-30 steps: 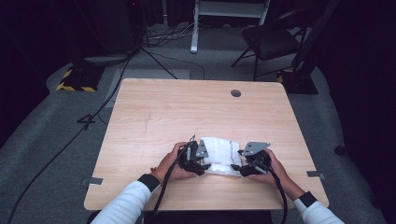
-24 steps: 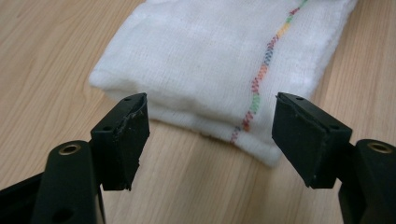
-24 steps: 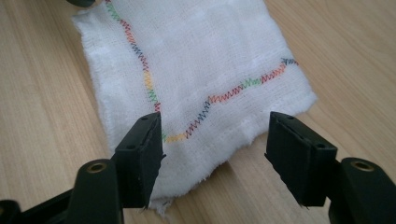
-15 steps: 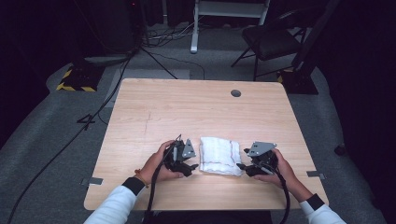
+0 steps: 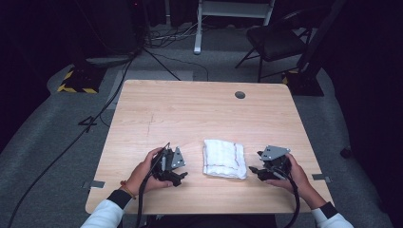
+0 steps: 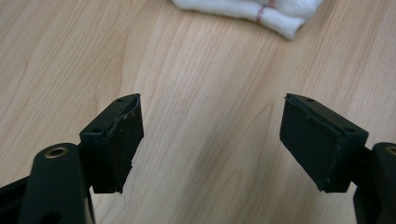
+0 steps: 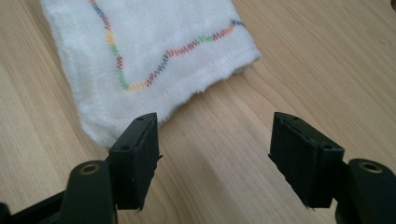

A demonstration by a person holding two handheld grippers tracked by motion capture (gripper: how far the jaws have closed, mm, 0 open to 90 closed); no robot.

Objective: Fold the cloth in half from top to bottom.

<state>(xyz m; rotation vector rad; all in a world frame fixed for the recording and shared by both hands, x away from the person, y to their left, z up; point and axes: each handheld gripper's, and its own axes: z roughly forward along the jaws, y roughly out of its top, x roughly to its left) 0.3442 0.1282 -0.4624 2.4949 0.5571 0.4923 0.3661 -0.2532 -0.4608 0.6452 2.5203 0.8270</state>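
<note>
White terry cloth, folded into a thick rectangle with a line of multicoloured zigzag stitching near its hem [image 5: 225, 158], lies flat on the pale wooden table [image 5: 190, 114], near the table's front edge and between the two hand-held tools. The left gripper [image 5: 177, 176] sits beside the cloth's left side, apart from it; its jaws have just been opening and now stand spread wide with only bare wood between them, and in the left gripper view the cloth [image 6: 252, 11] lies well ahead of the pads at the top of the frame. The right gripper [image 5: 256, 172] rests just beside the cloth's right edge, its jaws also spread and gripping nothing; in the right gripper view the hemmed corner of the cloth [image 7: 154, 56] lies just ahead of the left-hand pad, with bare wood in the gap. A dark round grommet [image 5: 240, 95] is set into the table near its far edge, well apart from the cloth.
</note>
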